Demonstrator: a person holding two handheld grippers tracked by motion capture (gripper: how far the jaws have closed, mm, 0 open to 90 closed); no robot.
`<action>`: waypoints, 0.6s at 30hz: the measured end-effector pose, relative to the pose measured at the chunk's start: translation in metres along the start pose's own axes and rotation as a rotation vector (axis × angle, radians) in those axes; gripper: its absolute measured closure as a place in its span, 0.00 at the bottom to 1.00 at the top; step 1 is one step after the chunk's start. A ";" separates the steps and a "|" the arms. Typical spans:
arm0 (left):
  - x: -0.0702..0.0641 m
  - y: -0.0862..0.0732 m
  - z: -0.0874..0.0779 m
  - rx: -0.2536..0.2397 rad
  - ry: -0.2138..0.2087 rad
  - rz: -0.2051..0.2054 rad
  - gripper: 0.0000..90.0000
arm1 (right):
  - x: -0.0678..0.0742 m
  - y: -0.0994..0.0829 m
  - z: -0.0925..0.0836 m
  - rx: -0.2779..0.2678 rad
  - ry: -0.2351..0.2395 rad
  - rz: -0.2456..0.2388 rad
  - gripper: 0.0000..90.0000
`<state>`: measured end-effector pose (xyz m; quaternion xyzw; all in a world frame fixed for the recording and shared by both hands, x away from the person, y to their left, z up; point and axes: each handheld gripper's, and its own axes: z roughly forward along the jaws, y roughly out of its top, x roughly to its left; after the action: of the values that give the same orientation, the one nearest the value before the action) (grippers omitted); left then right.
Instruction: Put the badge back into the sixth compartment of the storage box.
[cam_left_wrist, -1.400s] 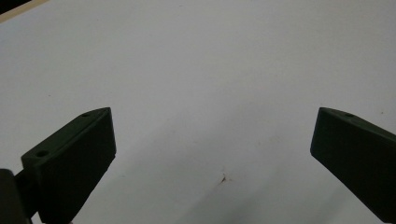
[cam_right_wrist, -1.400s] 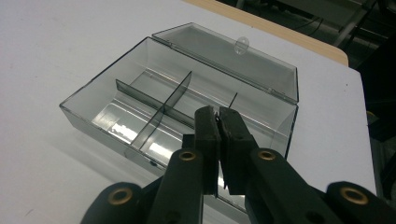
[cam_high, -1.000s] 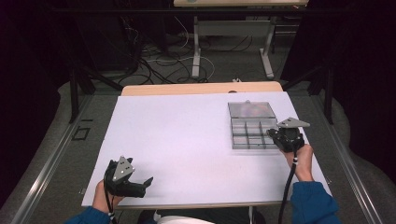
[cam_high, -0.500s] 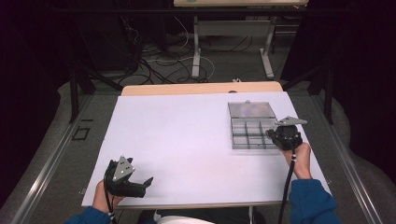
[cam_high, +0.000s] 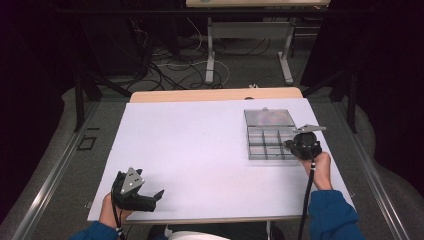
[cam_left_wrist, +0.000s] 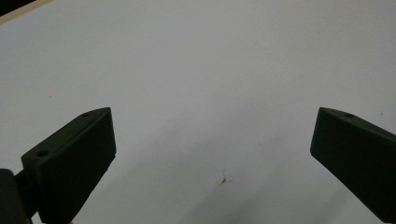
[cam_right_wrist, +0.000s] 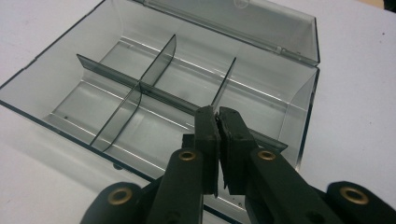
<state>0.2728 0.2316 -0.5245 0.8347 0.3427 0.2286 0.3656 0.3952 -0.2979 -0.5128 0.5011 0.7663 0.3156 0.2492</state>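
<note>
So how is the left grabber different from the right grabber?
The left gripper has its jaws wide open; the right gripper has its jaws shut together. The left gripper is over bare white table; the right gripper is at the clear divided box. Both are black, each held in a hand.

Looks like a lab or recording studio, not a home. Dark surroundings on all sides, black drapes or panels at left and right. One work table (cam_high: 200, 150) under a plain white sheet, its wooden edge showing at the far side. Beyond it, on the grey floor, a tangle of loose cables (cam_high: 170, 65) running around the metal legs of a second desk (cam_high: 250, 30) at the far end. A metal rail (cam_high: 45, 185) runs along the floor at left, another at right. A small floor hatch (cam_high: 86, 143) at left. No household furniture; bare, functional test set-up.
</note>
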 end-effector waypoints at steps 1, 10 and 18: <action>0.000 0.000 0.000 0.001 0.002 0.001 0.00 | 0.000 0.000 0.002 0.002 0.000 0.004 0.97; 0.000 0.000 0.000 0.000 0.002 0.001 0.00 | -0.002 0.000 0.009 0.029 0.000 0.018 0.97; 0.000 0.000 0.000 -0.002 0.002 0.001 0.00 | -0.006 -0.002 0.015 0.048 0.017 0.033 0.96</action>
<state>0.2730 0.2315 -0.5247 0.8341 0.3425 0.2298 0.3662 0.4073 -0.3008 -0.5241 0.5168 0.7672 0.3055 0.2256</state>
